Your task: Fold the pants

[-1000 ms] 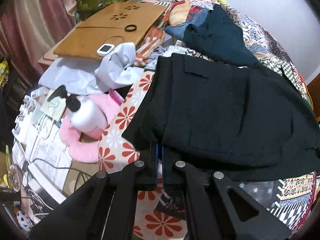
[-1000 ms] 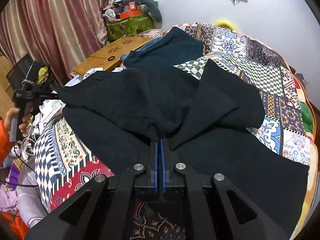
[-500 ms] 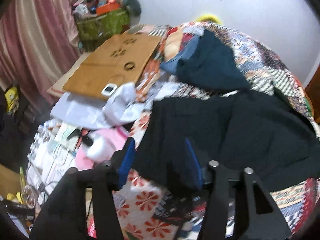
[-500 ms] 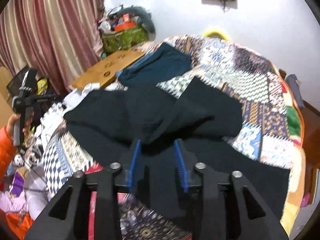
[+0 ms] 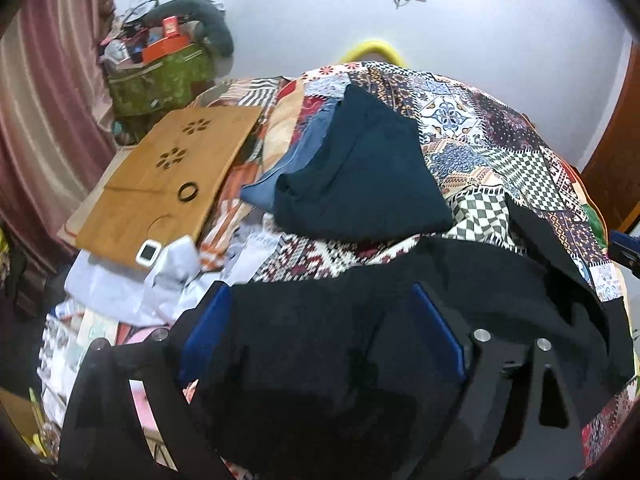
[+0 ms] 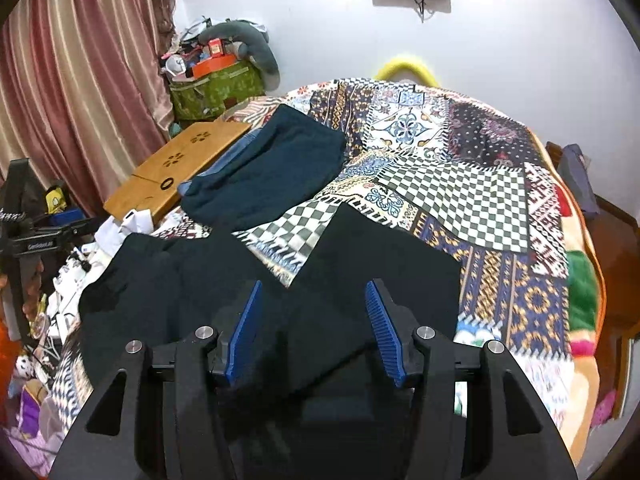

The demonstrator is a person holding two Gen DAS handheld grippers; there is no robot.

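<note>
One fold laid, both grips let go

The black pants are left doubled over on the bed; left gripper and right gripper fingers have just been opened, nothing clamped; further folds are judged outstanding.

The near folded pants are plain black cloth. Beyond them lies a dark teal folded garment over a blue denim piece. The patchwork bedspread mixes black-and-white checks, navy and orange motifs. Far left: a honey-brown wooden lap desk and pink-and-cream striped curtains.
</note>
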